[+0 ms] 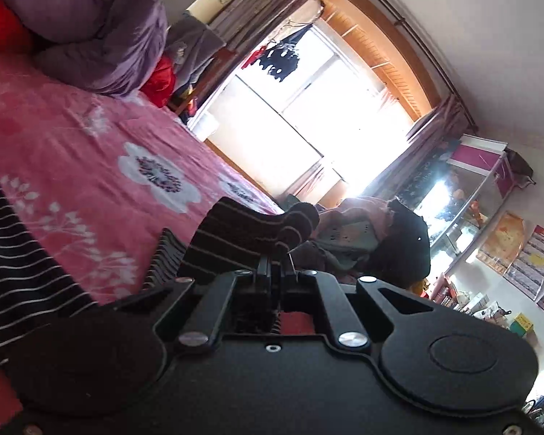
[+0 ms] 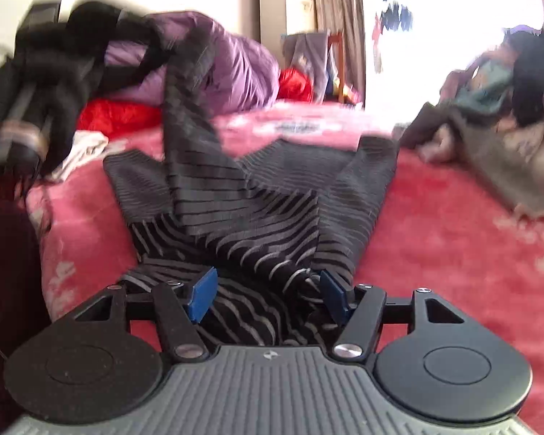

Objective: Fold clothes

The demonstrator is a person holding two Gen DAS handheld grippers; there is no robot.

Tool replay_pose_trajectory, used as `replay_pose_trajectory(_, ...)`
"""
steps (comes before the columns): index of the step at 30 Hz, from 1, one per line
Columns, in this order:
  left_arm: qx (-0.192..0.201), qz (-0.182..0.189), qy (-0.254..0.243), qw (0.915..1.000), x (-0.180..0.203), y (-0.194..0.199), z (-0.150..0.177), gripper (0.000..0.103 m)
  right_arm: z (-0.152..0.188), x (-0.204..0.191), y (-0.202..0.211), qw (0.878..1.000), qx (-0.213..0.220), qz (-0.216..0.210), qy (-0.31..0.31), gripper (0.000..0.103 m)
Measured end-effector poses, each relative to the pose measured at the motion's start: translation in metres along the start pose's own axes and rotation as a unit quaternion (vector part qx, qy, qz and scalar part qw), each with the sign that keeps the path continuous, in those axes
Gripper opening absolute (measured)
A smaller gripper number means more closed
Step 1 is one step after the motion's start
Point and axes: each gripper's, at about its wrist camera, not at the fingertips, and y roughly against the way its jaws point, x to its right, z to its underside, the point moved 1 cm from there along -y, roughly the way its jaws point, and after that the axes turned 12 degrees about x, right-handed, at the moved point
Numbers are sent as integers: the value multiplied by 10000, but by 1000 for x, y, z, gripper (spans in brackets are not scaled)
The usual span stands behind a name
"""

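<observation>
Black left gripper (image 1: pixel 275 264) with silver screws; grey-ribbed right gripper (image 2: pixel 268 297), blue pads (image 2: pixel 200 299).

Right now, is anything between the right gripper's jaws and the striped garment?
Nothing visible. The striped garment already lies between the open jaws of the right gripper, bunched against the blue pads on the pink bedsheet.

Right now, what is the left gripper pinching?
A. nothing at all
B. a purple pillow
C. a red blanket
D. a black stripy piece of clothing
D: in the left wrist view the left gripper has its jaws shut together on a bunched fold of the black stripy garment, which is lifted above the pink flowered bedsheet.
</observation>
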Motion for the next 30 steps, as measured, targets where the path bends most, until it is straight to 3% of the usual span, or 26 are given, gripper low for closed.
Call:
replay_pose_trajectory(8, -225, 326, -190, 9990, 53, -86, 22, 4, 0, 12, -1, 9992, -72, -187, -335, 64)
replay_pose_trajectory(14, -575, 110, -439, 9973, 54, -154, 43, 4, -2, 22, -2, 9973, -156, -349, -634, 64)
replay_pose_trajectory(20, -824, -34, -874, 9928, 56, -194, 68, 4, -1, 27, -1, 9949, -206, -389, -910, 64)
replay_pose_trajectory(25, -1061, -144, -1269, 9861, 57, -212, 91, 4, -2, 28, 0, 9948, -225, -401, -910, 64)
replay_pose_trajectory(29, -1436, -361, -1919, 9702, 62, -228, 113, 5, -1, 25, 0, 9954, -231, -400, -842, 64)
replay_pose_trajectory(30, -1641, -375, -2039, 9644, 62, -233, 119, 18, -1, 26, 0, 9953, -232, -398, -848, 64)
